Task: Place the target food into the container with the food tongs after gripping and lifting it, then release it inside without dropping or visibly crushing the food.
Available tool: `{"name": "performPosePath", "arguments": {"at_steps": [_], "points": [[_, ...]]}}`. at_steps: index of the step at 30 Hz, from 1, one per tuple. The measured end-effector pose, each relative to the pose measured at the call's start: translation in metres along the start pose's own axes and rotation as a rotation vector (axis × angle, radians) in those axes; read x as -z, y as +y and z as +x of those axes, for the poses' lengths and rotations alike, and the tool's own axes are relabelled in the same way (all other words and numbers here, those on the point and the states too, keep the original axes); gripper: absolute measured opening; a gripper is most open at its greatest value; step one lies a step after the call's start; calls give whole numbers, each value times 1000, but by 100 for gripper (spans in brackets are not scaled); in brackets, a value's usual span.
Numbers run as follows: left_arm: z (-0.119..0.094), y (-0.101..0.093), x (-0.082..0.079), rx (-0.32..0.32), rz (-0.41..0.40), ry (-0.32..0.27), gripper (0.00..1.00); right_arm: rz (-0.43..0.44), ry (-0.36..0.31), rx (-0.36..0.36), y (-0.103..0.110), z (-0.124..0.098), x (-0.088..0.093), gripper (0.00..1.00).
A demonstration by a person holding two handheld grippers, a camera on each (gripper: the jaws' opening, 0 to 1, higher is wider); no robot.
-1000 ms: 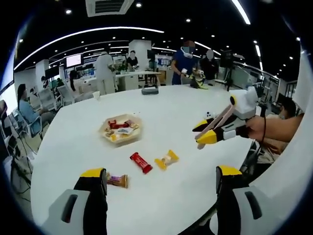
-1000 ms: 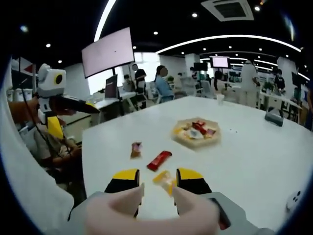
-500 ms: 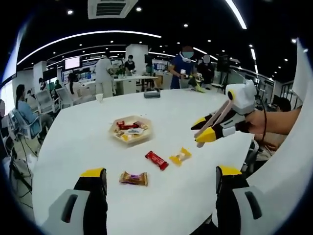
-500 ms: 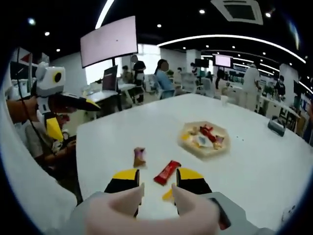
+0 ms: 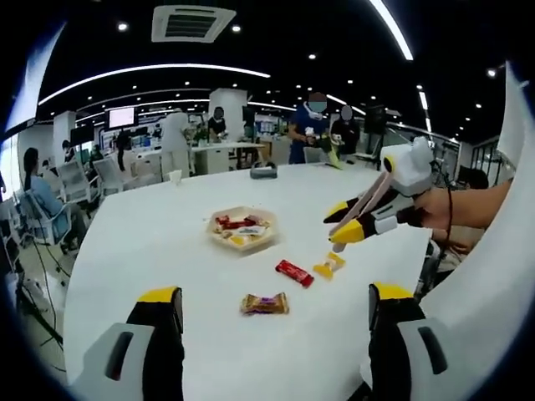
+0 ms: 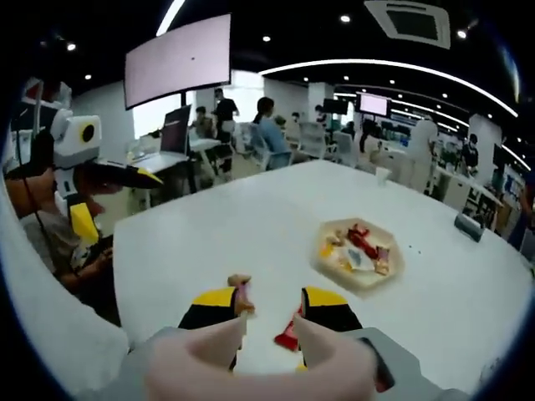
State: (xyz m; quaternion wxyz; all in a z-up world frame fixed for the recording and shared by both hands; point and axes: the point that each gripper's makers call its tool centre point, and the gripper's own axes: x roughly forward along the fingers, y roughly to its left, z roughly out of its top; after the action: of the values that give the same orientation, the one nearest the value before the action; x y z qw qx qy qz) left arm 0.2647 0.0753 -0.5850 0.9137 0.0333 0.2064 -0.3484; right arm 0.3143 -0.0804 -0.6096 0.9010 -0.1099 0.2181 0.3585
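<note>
My right tool (image 5: 343, 227) hangs just above the yellow candy (image 5: 328, 266), which lies on the tabletop (image 5: 167, 251) straight below and slightly ahead of its tips, long axis running roughly along the tool's reach; its jaws stand a little apart, clamped on nothing. The tray (image 6: 358, 251) sits well beyond, ahead and to that tool's right. My left tool (image 5: 276, 305) is farther off, jaws wide apart.

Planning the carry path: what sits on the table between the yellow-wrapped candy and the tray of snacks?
In the left gripper view, the red candy bar lies between the yellow-wrapped candy and the tray; otherwise bare white table.
</note>
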Motion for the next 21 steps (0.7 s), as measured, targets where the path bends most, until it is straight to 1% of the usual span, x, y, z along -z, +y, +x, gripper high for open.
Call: {"name": "performPosePath", "arguments": {"at_steps": [5, 9, 11, 12, 13, 14, 15, 16, 17, 18, 19, 21], "points": [[-7, 6, 3, 20, -2, -12, 92, 2, 9, 27, 4, 3, -1, 29], [-9, 13, 6, 17, -14, -15, 91, -4, 29, 35, 1, 4, 2, 29], [-9, 14, 6, 16, -17, -16, 91, -5, 33, 39, -5, 2, 4, 29], [-7, 18, 8, 5, -31, -9, 91, 3, 56, 45, -10, -1, 10, 29], [-8, 18, 7, 3, -38, -8, 91, -2, 63, 58, -15, -4, 12, 29], [-8, 17, 5, 8, -47, -20, 91, -7, 53, 71, -21, -8, 13, 29], [-7, 16, 5, 18, -51, -19, 91, -5, 52, 76, -26, -10, 15, 29], [-6, 15, 5, 25, -54, -14, 91, 1, 57, 85, -31, -12, 20, 29], [-5, 14, 7, 27, -41, -4, 92, 3, 67, 93, -38, -16, 27, 29], [-4, 15, 9, 25, -30, 13, 91, 4, 73, 95, -40, -17, 30, 29], [-2, 15, 10, 25, -31, 20, 91, 3, 98, 95, -45, -22, 38, 29], [2, 13, 10, 28, -48, 26, 91, -18, 114, 96, -54, -30, 46, 29]]}}
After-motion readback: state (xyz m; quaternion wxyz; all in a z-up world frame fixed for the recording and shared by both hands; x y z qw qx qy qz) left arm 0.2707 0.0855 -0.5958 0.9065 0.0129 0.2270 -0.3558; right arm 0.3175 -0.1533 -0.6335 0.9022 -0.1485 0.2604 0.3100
